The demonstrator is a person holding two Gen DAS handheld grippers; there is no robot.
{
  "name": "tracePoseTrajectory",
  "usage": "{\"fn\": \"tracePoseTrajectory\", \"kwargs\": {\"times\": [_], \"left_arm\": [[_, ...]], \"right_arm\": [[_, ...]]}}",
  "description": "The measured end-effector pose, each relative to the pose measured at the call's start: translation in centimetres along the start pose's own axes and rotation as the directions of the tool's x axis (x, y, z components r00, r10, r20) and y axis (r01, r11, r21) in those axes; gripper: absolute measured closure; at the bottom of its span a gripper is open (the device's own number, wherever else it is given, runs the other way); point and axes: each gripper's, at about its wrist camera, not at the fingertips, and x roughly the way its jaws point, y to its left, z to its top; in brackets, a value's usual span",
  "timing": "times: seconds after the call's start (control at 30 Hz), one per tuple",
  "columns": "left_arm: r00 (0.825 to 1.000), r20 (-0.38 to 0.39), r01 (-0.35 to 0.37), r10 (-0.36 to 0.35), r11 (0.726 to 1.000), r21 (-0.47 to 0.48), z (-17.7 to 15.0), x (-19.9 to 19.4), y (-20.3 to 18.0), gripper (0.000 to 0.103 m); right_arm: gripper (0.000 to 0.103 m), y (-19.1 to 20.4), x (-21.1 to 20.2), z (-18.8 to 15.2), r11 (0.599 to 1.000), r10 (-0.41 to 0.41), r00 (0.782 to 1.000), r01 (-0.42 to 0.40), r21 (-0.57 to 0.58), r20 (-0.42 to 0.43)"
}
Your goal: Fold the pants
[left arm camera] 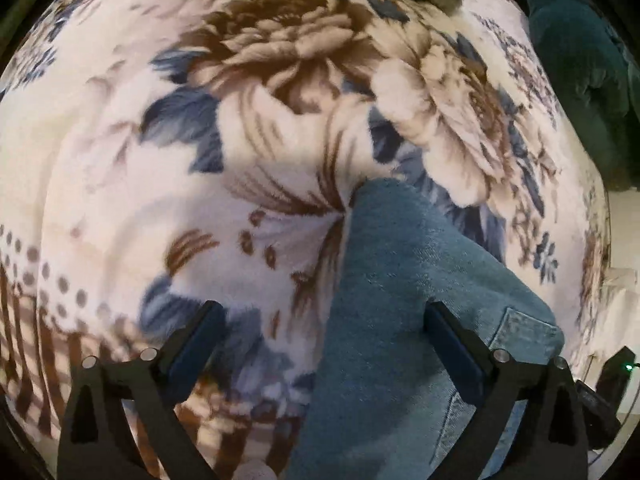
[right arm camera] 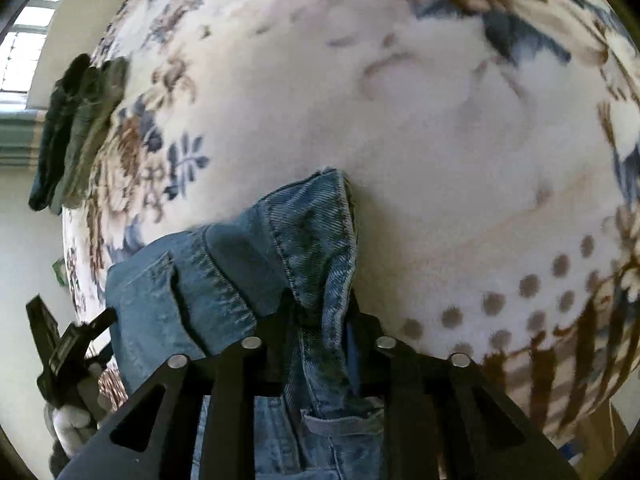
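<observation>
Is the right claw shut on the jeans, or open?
Shut on them: in the right wrist view the right claw has its fingers drawn close, with a bunched fold of the jeans pinched between.

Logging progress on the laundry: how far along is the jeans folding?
Early. The jeans lie bunched on the flowered blanket, no neat fold visible. In hand: right tongs pinch a denim edge; left tongs are open over the denim. Flattening and folding remain.

Bunched blue denim pants [right arm camera: 248,280] on bedspread [right arm camera: 440,140]

right gripper [right arm camera: 320,300] pinches jeans [right arm camera: 240,272] over blanket [right arm camera: 440,140].
</observation>
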Motion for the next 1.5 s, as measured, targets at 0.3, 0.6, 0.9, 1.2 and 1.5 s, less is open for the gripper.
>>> {"fn": "tracePoseTrajectory", "kwargs": {"times": [0.3,0.6,0.9,1.2,1.5], "left_arm": [[0.993,0.035,0.117,-0.117,0.993,-0.011,-5.9,-5.7,0.6,0.000],[0.973,-0.101,0.202,-0.209,0.977,-0.069,-9.9,-0.3,0.4,0.001],[0.963,-0.131,0.229,-0.234,0.972,-0.053,-10.1,1.2,0.8,0.001],[0.959,-0.157,0.231,-0.238,0.971,-0.059,-9.5,2.0,1.1,0.001],[0.950,-0.156,0.264,-0.271,0.962,-0.065,-9.3,2.0,1.0,0.001]], "right_arm": [[0.025,-1.4,-7.4,-8.9,0.976,0.188,0.981,-0.192,0.100,0.047],[0.020,-2.4,3.9,-16.7,0.806,0.500,0.866,-0.457,0.376,-0.019],[0.018,-1.3,4.3,-17.0,0.731,0.548,0.825,-0.553,0.399,0.138],[0.028,-2.1,7.2,-17.9,0.731,0.544,0.837,-0.508,0.455,0.060],[0.026,1.1,5.1,-17.1,0.724,0.557,0.805,-0.592,0.354,0.205]]}}
